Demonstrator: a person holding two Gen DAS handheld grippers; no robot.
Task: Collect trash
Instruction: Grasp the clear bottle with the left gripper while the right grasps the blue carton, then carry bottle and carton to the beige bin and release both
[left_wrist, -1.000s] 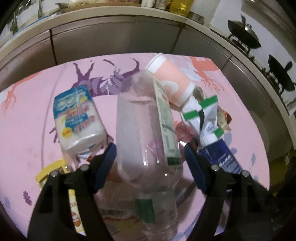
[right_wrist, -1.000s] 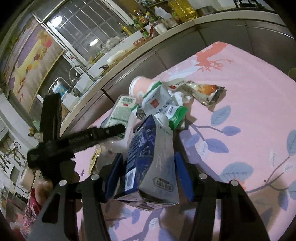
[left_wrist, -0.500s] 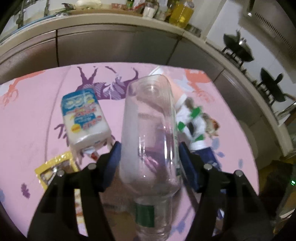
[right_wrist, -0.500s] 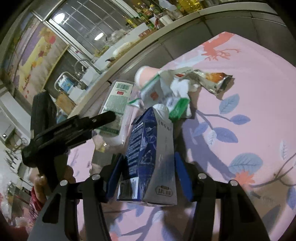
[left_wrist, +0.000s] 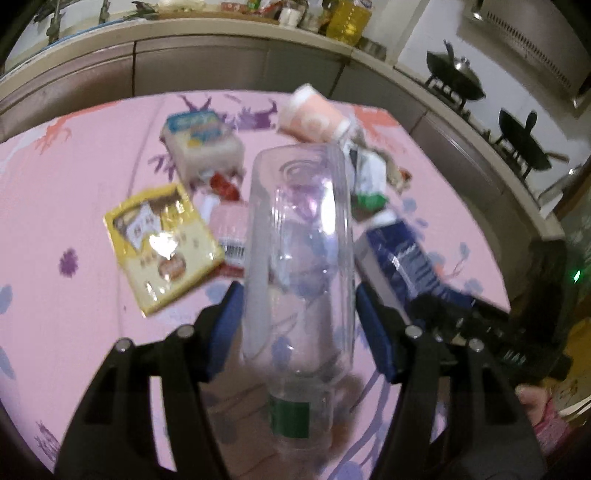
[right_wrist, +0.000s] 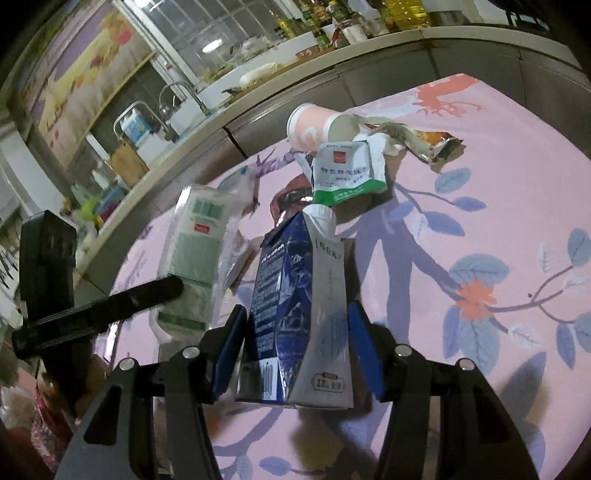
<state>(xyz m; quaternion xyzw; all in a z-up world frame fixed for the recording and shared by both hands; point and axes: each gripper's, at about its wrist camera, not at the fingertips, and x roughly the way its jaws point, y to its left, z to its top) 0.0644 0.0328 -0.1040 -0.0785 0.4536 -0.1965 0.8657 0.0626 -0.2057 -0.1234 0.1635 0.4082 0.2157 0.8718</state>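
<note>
My left gripper (left_wrist: 299, 328) is shut on a clear plastic bottle (left_wrist: 299, 258) with a green cap, held above the pink tablecloth (left_wrist: 74, 325). The bottle also shows in the right wrist view (right_wrist: 195, 258). My right gripper (right_wrist: 297, 347) is shut on a blue and white milk carton (right_wrist: 299, 314), which also shows in the left wrist view (left_wrist: 402, 262). On the cloth lie a pink paper cup (left_wrist: 314, 118), a yellow packet (left_wrist: 162, 251), a tissue pack (left_wrist: 203, 147) and a green and white pouch (right_wrist: 343, 173).
A crumpled foil wrapper (right_wrist: 424, 144) lies at the far right of the pile. A red wrapper (left_wrist: 223, 184) lies by the tissue pack. A kitchen counter (left_wrist: 221, 40) with bottles runs behind the table. Woks (left_wrist: 454, 77) stand on a stove at right.
My left gripper has lifted the bottle up and back from the pile, so the yellow packet and more cloth show. My right gripper has raised the carton slightly.
</note>
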